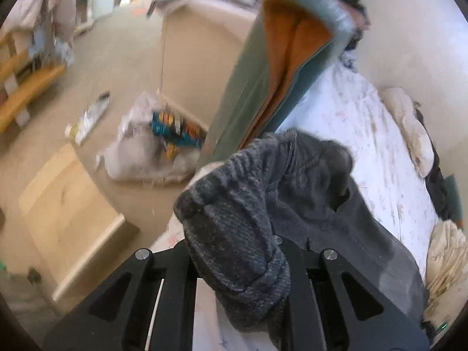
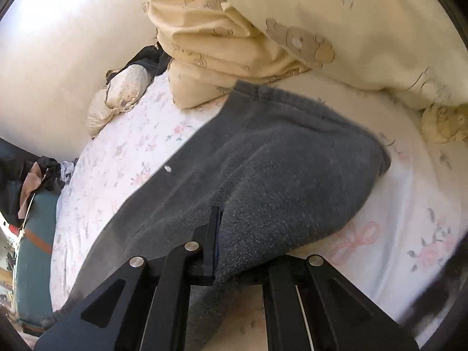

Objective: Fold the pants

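Note:
Dark grey fleece pants [image 2: 278, 158] lie across a white floral bed sheet [image 2: 122, 158]. My left gripper [image 1: 239, 251] is shut on the pants' ribbed knit cuff [image 1: 234, 234] and holds it bunched above the bed edge; the rest of the pants [image 1: 351, 228] trails to the right over the sheet [image 1: 365, 122]. My right gripper [image 2: 225, 234] is shut on the pants' near edge, with the cloth draped over and hiding the right finger. The left finger [image 2: 212, 234] shows beside the cloth.
A cream bear-print duvet [image 2: 292, 29] lies bunched beyond the pants. A green and orange hanging cloth [image 1: 278, 73] is in front of the left gripper. On the floor left of the bed are a plastic bag [image 1: 152, 146] and a wooden board [image 1: 67, 199].

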A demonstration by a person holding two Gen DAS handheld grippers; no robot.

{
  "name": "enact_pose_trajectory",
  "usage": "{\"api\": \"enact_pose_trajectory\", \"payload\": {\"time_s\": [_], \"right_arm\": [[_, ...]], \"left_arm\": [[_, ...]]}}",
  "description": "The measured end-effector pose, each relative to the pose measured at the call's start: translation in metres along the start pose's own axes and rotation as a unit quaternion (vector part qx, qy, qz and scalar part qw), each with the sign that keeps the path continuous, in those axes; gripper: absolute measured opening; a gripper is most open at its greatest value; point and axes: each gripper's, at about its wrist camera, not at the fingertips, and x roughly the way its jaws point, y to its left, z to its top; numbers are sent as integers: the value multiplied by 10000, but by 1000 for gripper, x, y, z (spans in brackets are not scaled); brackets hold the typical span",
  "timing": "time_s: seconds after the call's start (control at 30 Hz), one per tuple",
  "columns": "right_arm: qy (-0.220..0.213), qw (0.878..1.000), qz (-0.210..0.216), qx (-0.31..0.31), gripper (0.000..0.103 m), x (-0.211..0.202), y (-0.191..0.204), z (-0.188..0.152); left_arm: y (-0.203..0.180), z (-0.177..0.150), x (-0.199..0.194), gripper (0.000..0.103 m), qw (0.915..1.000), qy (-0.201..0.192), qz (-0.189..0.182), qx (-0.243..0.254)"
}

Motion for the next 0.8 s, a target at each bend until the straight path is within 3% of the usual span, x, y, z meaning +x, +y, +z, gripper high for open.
{"api": "enact_pose_trajectory", "payload": {"time_s": [0.1,0.2,0.43,0.6,0.7,0.8], "right_arm": [[129,9998,-137,-109,6,-13,4,-1],[391,9988,-284,-51,6,-24,0,-17],[780,9958,-440,-190,6,-83,-7,-92],[1195,9911,-582,-117,6,-141,-6,-146],[1133,9914,-562,-351,6,-182,4,-168],[1342,9860,-886,-446,7,-174,-2,-183]], "left_arm": [[10,2,-17,9,9996,-175,174,169],[52,5,-22,9,9992,38,79,-378],[135,-8,-77,9,9995,162,-98,-248],[204,0,-123,8,9982,282,-153,-504],[221,0,-133,8,9984,330,-184,-422],[222,-10,-114,9,9984,500,69,-272]]}}
